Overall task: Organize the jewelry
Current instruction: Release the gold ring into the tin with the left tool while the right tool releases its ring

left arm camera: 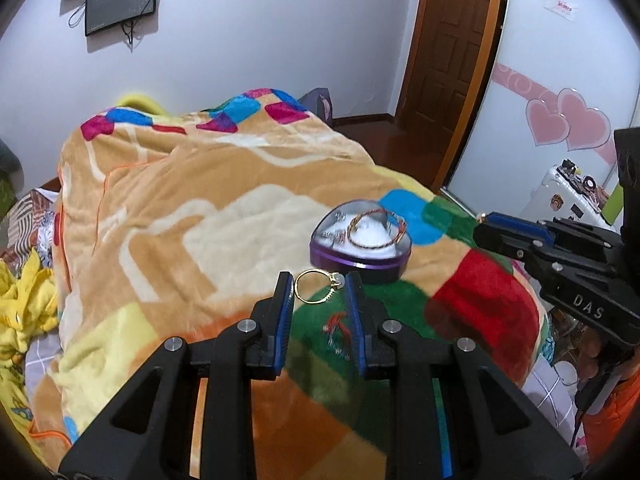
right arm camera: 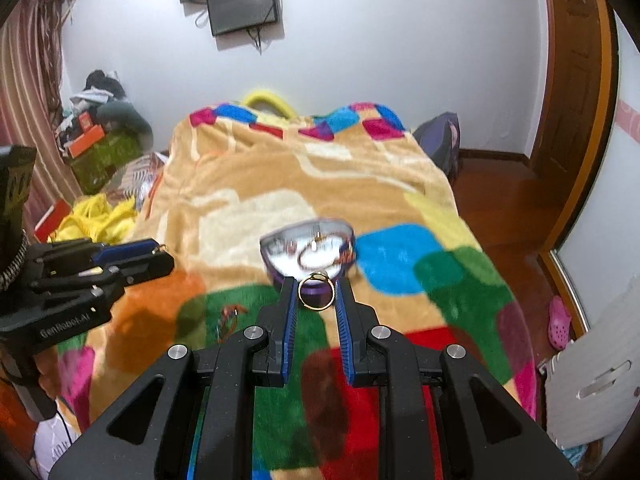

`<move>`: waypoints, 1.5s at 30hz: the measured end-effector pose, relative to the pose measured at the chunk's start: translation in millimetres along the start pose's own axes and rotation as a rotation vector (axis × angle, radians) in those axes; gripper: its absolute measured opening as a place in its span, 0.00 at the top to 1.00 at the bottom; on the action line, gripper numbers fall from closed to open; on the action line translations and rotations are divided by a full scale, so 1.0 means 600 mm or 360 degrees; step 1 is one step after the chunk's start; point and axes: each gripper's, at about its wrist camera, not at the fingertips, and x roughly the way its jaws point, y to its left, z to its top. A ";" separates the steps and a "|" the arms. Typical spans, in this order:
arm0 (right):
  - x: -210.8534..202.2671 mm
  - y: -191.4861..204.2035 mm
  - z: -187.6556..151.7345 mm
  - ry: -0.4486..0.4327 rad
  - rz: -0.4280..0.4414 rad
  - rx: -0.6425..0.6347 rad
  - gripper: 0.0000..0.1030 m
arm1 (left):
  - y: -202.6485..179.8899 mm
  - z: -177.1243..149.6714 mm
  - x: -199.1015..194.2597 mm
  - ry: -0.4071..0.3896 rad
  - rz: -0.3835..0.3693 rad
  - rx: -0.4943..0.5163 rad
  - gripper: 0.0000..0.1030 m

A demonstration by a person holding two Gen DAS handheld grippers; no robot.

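Claws: left claw point(left arm camera: 318, 286) and right claw point(right arm camera: 316, 292), each closed on a gold ring point(left arm camera: 318, 286), just before the purple jewelry box point(left arm camera: 360, 240).
Handling: rings judged light, stiff, slippery; band edges gripped.

My right gripper point(left arm camera: 486, 226) shows the letters "DAS" on its black body in the left wrist view, and my left gripper point(right arm camera: 160, 254) reads "GenRobot.AI" along its side.
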 end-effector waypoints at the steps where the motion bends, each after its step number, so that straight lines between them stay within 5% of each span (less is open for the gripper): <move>1: -0.002 -0.001 0.003 -0.0013 0.0003 0.0001 0.84 | -0.001 0.002 0.001 -0.0003 -0.0002 0.0002 0.76; 14: 0.020 -0.009 0.040 -0.0090 0.0042 0.0010 0.84 | -0.013 0.045 0.042 -0.0031 -0.0068 0.0022 0.76; 45: 0.147 -0.026 0.040 0.0215 0.0160 -0.0070 0.83 | 0.003 0.060 0.161 0.0110 -0.0151 -0.0025 0.76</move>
